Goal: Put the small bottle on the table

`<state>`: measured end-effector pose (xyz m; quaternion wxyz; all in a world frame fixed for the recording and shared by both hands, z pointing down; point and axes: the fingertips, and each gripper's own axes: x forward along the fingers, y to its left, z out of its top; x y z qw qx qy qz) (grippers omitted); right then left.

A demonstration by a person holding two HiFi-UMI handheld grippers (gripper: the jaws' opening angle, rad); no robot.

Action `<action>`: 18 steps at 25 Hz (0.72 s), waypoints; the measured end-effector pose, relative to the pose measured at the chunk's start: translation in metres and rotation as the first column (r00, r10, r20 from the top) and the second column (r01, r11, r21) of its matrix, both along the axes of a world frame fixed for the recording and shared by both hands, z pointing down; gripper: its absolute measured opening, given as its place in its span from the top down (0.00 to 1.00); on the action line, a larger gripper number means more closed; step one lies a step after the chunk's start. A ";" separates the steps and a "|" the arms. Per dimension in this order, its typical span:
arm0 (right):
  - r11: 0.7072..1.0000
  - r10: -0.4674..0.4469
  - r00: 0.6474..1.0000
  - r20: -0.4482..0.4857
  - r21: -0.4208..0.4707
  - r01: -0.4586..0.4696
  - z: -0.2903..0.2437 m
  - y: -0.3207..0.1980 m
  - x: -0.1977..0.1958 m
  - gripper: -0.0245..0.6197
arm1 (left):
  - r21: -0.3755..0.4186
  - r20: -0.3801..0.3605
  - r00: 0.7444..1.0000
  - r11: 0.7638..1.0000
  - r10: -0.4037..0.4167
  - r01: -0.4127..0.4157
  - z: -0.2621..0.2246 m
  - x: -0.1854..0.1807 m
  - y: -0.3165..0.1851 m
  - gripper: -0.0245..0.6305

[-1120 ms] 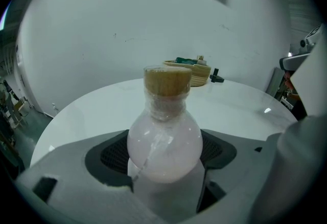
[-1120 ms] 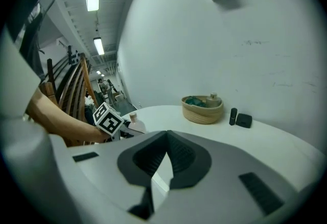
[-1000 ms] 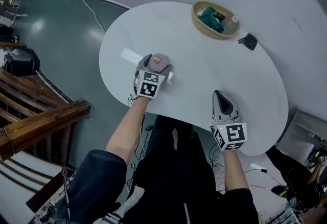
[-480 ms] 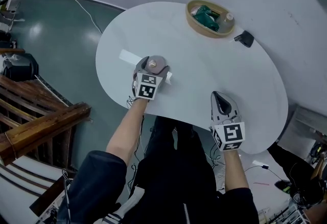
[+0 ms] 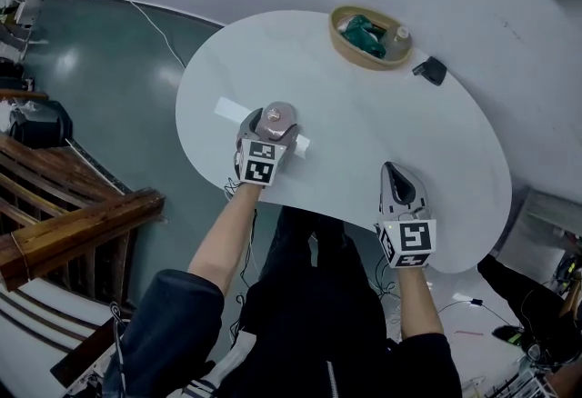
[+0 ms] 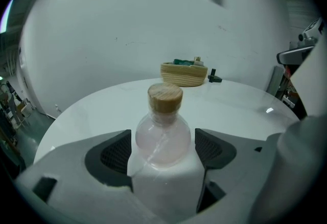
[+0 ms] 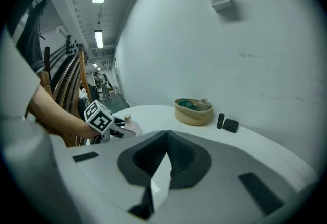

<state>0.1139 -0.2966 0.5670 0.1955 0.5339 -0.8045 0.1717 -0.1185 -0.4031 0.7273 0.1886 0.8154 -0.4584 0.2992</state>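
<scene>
Left gripper [image 6: 164, 160]: jaws closed on the small bottle, one dark pad pressed to each side of its body.
Small bottle [image 6: 163, 133]: upright between the left jaws, over the near-left part of the counter. It has a rounded, pale pink upper part, a white lower part and a light wooden stopper [image 6: 165, 97]. Its base is hidden, so I cannot tell whether it touches the counter.
Right gripper [image 7: 164, 141]: jaws closed together with nothing between them. It is held over the near-right edge of the counter, well apart from the left gripper.
Counter [image 5: 364, 137]: white, with a rounded outline.
Basket [image 5: 342, 44]: a shallow woven one at the far edge of the counter. It holds something green [image 5: 364, 30] and a second little stoppered bottle [image 5: 398, 37].
Black object [image 5: 430, 71]: lies on the counter just beside the basket, on its right.
White strip [image 5: 233, 107]: lies flat on the counter, close to the left gripper.
</scene>
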 end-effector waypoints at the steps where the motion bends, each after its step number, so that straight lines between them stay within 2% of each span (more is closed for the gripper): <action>1: 1.000 0.012 1.000 0.003 0.009 -0.012 -0.003 0.000 0.002 0.96 | 0.006 0.004 1.000 1.000 0.000 0.000 -0.007 -0.001 0.005 0.37; 5: 0.998 0.045 0.999 0.014 0.044 -0.046 -0.015 0.000 0.010 0.96 | 0.072 0.030 0.999 0.997 0.018 -0.021 -0.034 -0.004 0.026 0.48; 8: 0.995 0.062 0.998 0.018 0.075 -0.063 -0.026 0.000 0.015 0.96 | 0.128 0.023 0.999 0.991 0.040 -0.043 -0.075 0.001 0.037 0.56; 10: 0.993 0.070 0.997 0.019 0.090 -0.071 -0.033 0.002 0.017 0.96 | 0.175 0.011 0.999 0.983 0.053 -0.054 -0.101 0.007 0.044 0.66; 12: 0.991 0.074 0.997 0.019 0.107 -0.075 -0.040 0.003 0.020 0.96 | 0.218 -0.004 0.998 0.974 0.062 -0.060 -0.123 0.014 0.050 0.80; 14: 0.989 0.076 0.997 0.020 0.129 -0.078 -0.047 0.003 0.023 0.96 | 0.248 -0.016 0.998 0.967 0.068 -0.062 -0.140 0.023 0.056 0.84; 16: 0.985 0.075 0.997 0.027 0.151 -0.078 -0.056 0.005 0.024 0.96 | 0.271 -0.020 0.998 0.961 0.064 -0.057 -0.156 0.027 0.062 0.94; 18: 0.982 0.070 0.997 0.036 0.172 -0.075 -0.065 0.007 0.021 0.96 | 0.282 -0.035 0.997 0.958 0.065 -0.052 -0.170 0.031 0.071 0.95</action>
